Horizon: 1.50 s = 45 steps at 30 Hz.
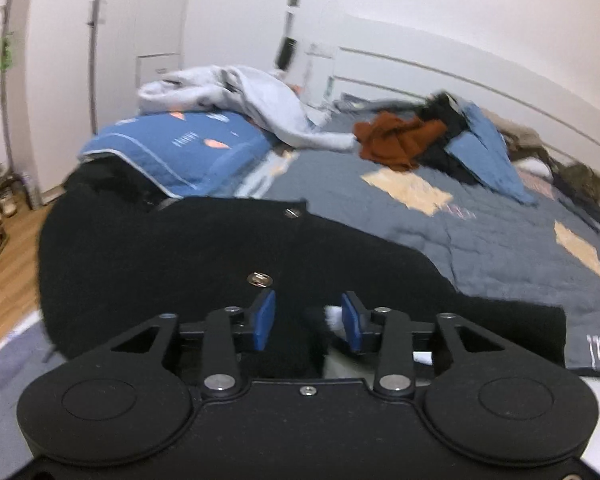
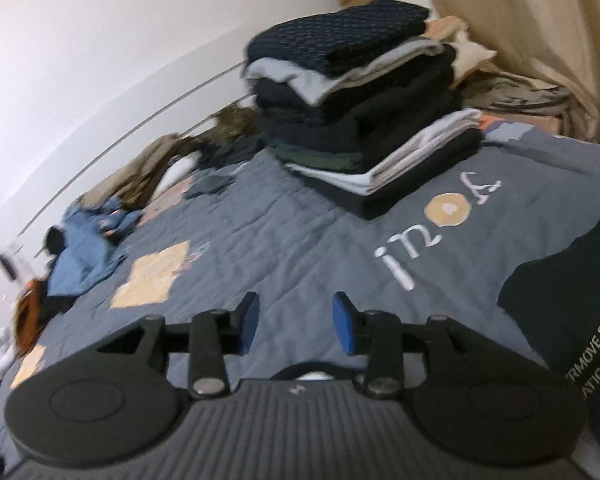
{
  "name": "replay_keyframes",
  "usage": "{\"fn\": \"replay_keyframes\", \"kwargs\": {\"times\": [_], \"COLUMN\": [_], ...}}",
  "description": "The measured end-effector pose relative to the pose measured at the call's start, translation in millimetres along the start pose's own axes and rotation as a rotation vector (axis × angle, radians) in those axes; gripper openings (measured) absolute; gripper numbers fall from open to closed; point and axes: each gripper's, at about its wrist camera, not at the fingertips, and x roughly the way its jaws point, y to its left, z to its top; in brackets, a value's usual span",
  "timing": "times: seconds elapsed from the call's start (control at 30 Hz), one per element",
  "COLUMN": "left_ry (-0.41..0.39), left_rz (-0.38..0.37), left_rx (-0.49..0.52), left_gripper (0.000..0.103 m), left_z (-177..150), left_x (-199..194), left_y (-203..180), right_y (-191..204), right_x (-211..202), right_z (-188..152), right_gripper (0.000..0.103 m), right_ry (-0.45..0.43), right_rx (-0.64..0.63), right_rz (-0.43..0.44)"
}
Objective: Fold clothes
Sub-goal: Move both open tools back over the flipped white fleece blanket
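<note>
Left wrist view: the left gripper (image 1: 308, 318) stands part open and empty over the black snap-buttoned garment (image 1: 220, 264) on the grey quilted bed (image 1: 480, 248). The right gripper (image 2: 296, 324), likewise empty, hovers over quilt with the tall stack of folded clothes (image 2: 364, 112) at 1 o'clock. Risk: pinching quilt along with fabric would drag the fold askew.

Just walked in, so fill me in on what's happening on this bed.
A person with a handheld gripper in each hand is folding laundry on the grey quilt. The left gripper hovers over a black garment with snap buttons, jaws open, nothing pinched. The right gripper is open too, above bare quilt. A stack of folded clothes sits ahead; unfolded clothes lie heaped by the headboard.
</note>
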Motion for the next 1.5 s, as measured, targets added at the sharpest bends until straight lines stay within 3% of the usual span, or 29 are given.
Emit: {"fn": "replay_keyframes", "kwargs": {"times": [0.13, 0.27, 0.4, 0.53, 0.63, 0.73, 0.9, 1.23, 1.5], "left_ry": [0.011, 0.009, 0.017, -0.056, -0.059, -0.036, 0.0, -0.008, 0.026], "left_rz": [-0.043, -0.136, -0.219, -0.158, -0.196, -0.226, -0.247, -0.262, -0.246], "left_rx": [0.005, 0.014, 0.024, 0.119, 0.107, 0.136, 0.13, 0.109, 0.165], "left_gripper": [0.039, 0.046, 0.046, 0.046, 0.056, 0.059, 0.066, 0.083, 0.087], "left_z": [-5, -23, -50, -80, -99, -120, -151, -187, -225], "left_x": [-35, -78, -120, -168, -197, -218, -239, -272, -258], "left_y": [1, -17, -44, -76, -88, -101, -109, -125, -128], "right_y": [17, 44, 60, 71, 78, 78, 81, 78, 87], "right_x": [-35, -90, -146, -190, -222, -250, -291, -328, -328], "right_z": [-13, -44, -81, -113, -136, -152, -169, -200, -219], "right_gripper": [0.043, 0.048, 0.05, 0.051, 0.051, 0.051, 0.054, 0.063, 0.066], "right_ry": [0.079, 0.121, 0.136, 0.148, 0.155, 0.151, 0.11, 0.089, 0.19], "right_rx": [-0.045, -0.111, -0.118, -0.162, -0.201, -0.192, -0.223, -0.275, -0.327], "right_rz": [0.063, 0.108, 0.142, 0.149, 0.15, 0.159, 0.158, 0.162, 0.19]}}
